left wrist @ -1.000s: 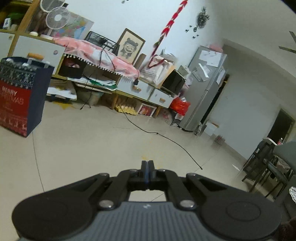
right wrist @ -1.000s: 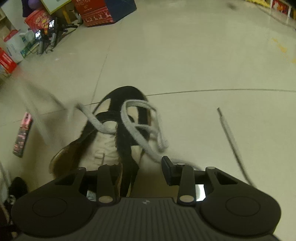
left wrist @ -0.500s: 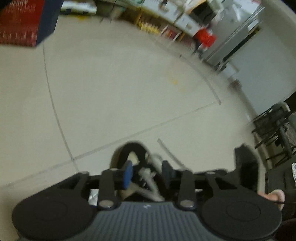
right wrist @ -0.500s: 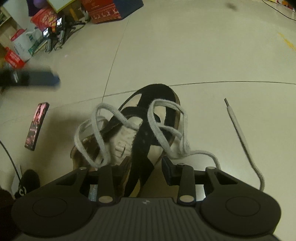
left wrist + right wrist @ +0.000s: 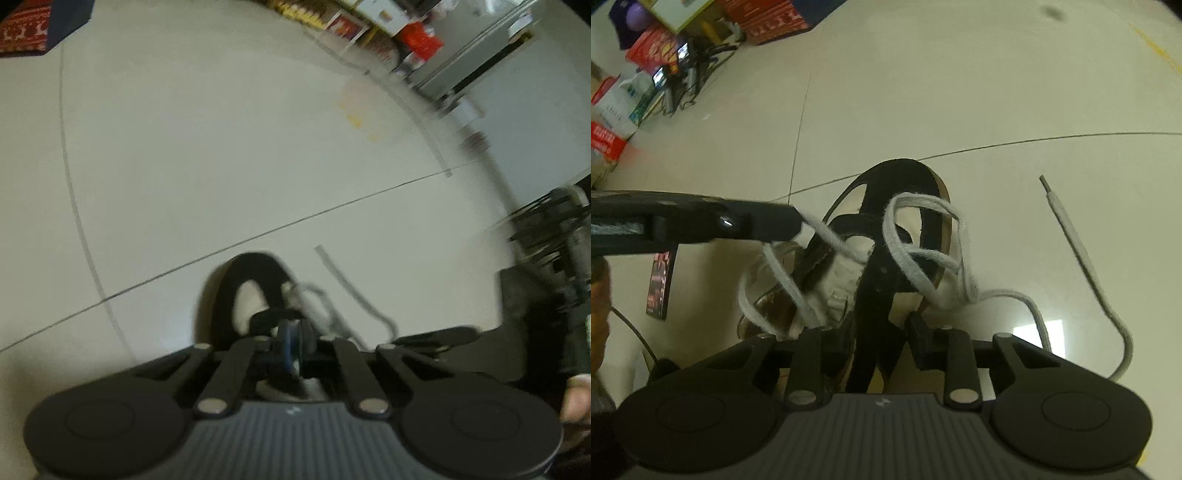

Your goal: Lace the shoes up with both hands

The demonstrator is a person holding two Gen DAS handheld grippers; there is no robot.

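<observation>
We see the shoe, a black-strapped sandal, lying on the pale tiled floor just ahead of both tools. Our left tool is pinched tight on the grey lace at the shoe's left side. Our right tool stands wide, straddling a black strap. The lace's free end trails rightward across the floor. Writing on the red boxes is unreadable.

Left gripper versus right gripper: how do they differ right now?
Left gripper: jaws shut on the white lace; right gripper: jaws open, holding nothing. The left gripper points in from beside the shoe; the right gripper straddles its black strap. Both are at the same shoe.
</observation>
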